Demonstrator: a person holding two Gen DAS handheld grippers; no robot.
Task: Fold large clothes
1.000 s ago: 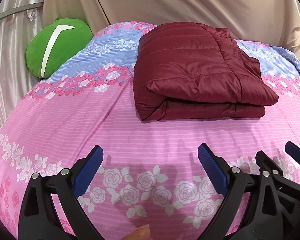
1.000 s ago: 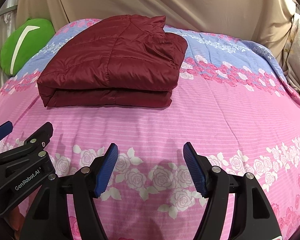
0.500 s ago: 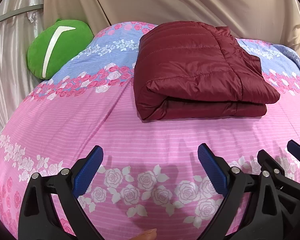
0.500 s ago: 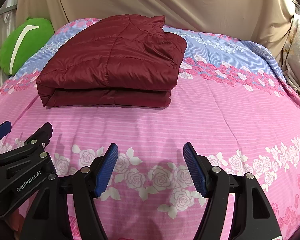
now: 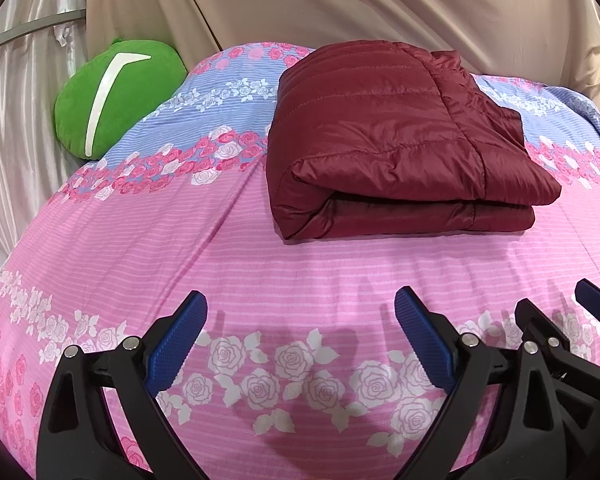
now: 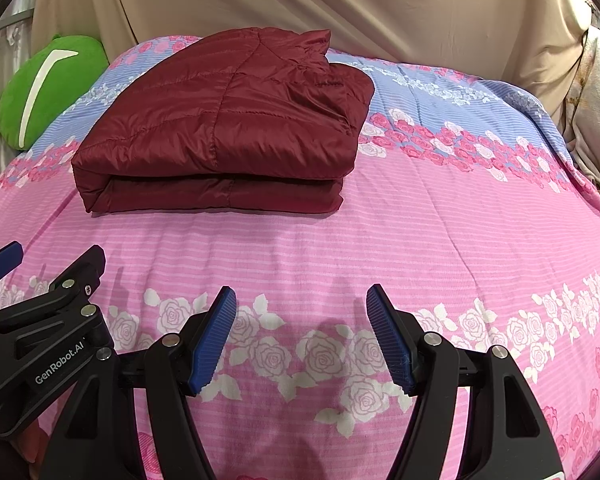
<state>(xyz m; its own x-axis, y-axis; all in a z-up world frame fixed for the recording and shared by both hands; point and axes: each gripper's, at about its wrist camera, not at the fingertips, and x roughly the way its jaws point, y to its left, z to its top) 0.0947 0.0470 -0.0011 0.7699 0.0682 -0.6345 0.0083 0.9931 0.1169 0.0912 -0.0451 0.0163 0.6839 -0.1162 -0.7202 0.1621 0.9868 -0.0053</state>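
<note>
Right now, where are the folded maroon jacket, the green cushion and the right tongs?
folded maroon jacket (image 6: 228, 128): right wrist view, on its quilted top layer.
green cushion (image 5: 136, 88): left wrist view, on its green face.
right tongs (image 6: 300, 336): right wrist view, midway between the blue tips.

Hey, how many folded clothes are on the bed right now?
1. A maroon puffer jacket lies folded on the floral bedspread, toward the far side, right of the green cushion. Nothing else folded shows, though the bed's edges run out of view.
</note>
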